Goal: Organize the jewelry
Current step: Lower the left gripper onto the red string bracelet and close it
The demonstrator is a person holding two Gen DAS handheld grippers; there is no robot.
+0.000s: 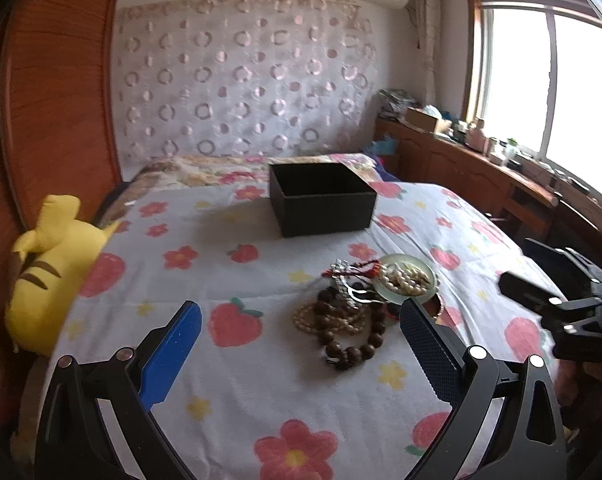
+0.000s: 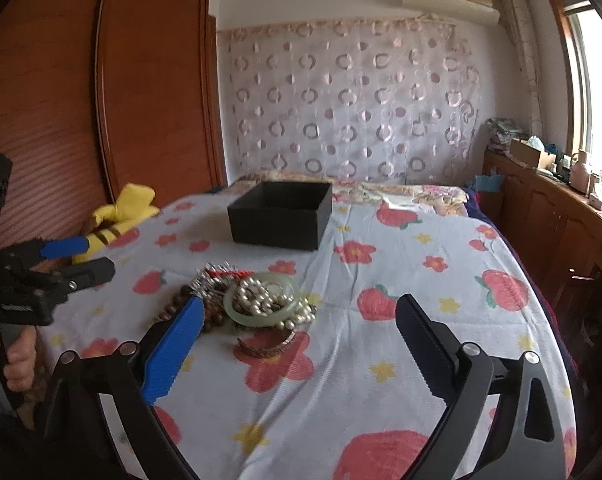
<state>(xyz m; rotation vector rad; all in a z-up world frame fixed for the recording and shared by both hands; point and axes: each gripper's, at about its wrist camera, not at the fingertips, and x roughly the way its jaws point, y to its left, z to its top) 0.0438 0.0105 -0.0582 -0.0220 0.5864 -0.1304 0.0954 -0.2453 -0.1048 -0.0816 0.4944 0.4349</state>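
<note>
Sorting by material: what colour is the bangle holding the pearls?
Pale translucent green bangle, like jade; clearest in the right wrist view.

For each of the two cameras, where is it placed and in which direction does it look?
Left wrist: on the left gripper, open, looking along its fingers over the jewelry pile toward the black box; the right gripper shows at right.
Right wrist: on the right gripper, open, looking over the jade bangle toward the black box; the left gripper and a hand show at left.
Shared: floral bedspread, pile, box, yellow plush toy.
</note>
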